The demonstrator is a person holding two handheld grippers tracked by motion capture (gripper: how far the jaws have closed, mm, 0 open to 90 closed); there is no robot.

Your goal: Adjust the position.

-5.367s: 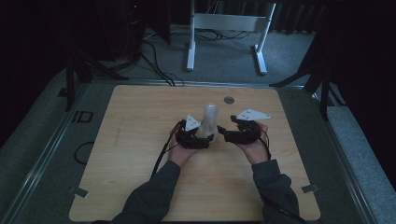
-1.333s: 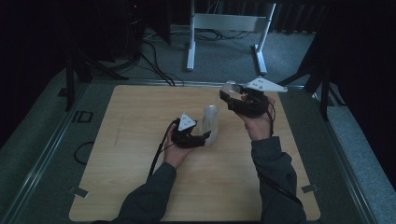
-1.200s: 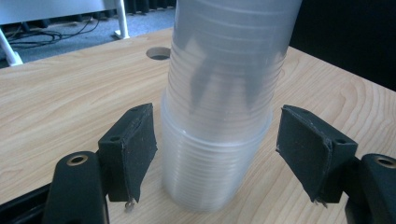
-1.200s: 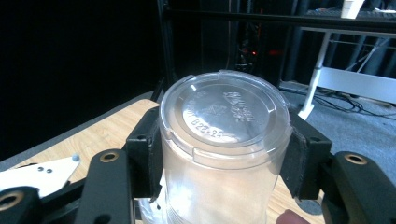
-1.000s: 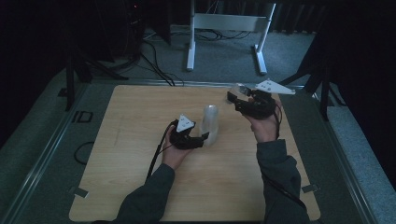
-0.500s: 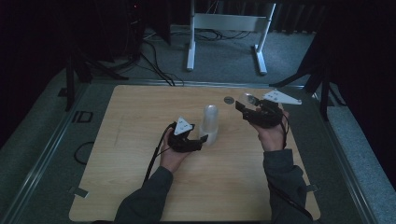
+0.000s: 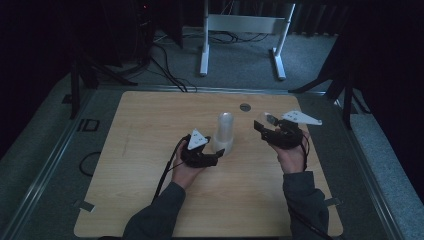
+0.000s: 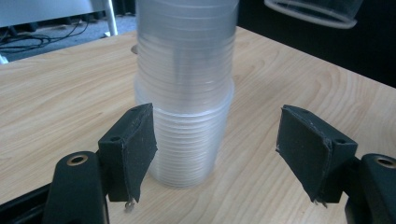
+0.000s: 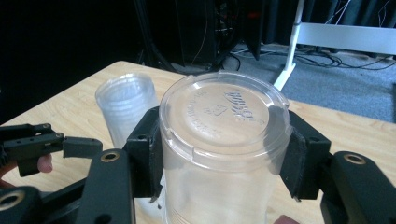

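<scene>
- High view: a stack of clear plastic cups stands upside down near the middle of the desk. The left gripper lies low at the stack's base on its near left side. The right gripper is off to the right, well apart from the stack, holding one cup above the desk. A small dark disc lies farther back.
- Left gripper view: the stack rises between the jaws. The left pad rests against the lowest cup's wall; the right pad stands clear of it, so this gripper steadies the stack and does not clamp it. The nested ribbed walls look thin and light, so the stack would probably tip if pushed high up. Holding it low, near the rim on the desk, seems the safe place.
- Right gripper view: the right gripper is clenched on the single cup, bottom up, with pads on opposite sides just below the base. The wall is thin, clear and smooth, likely slippery and easy to crush. The stiffer band by the base, where the pads sit, is a good hold with a light squeeze. The stack stands beyond on the left.
</scene>
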